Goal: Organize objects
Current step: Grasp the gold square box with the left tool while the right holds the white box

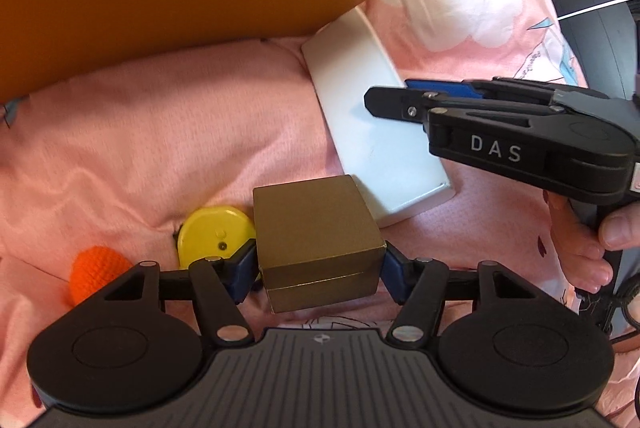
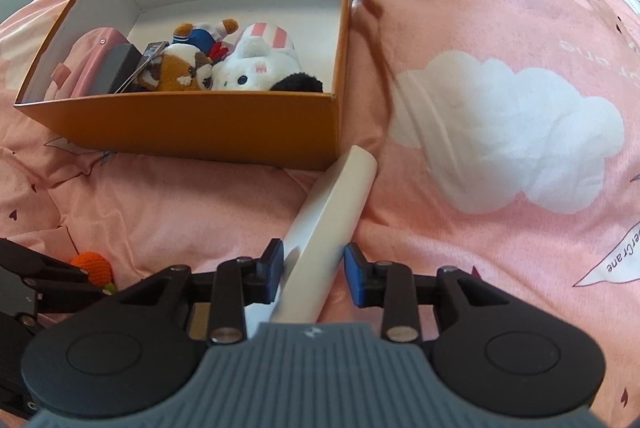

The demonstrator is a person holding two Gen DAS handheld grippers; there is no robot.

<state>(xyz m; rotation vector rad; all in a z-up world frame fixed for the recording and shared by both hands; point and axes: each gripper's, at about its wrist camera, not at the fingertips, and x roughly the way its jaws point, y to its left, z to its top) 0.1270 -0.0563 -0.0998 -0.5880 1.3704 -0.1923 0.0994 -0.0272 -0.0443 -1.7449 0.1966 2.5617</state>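
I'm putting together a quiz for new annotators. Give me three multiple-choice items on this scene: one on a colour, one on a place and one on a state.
1. What colour is the outside of the open carton that holds the plush toys?
A orange; B green; C black

2. Where does the yellow disc lie?
A inside the carton; B on the pink bedspread, right beside the gold box; C on a shelf

3. How is the gold box's lid?
A shut on the box; B lying beside it; C missing

Answers:
1 A, since the carton's outer walls are orange and only the inside is white.
2 B, since the disc rests on the fabric at the gold box's side.
3 A, since the lid sits on the base with only a thin seam showing.
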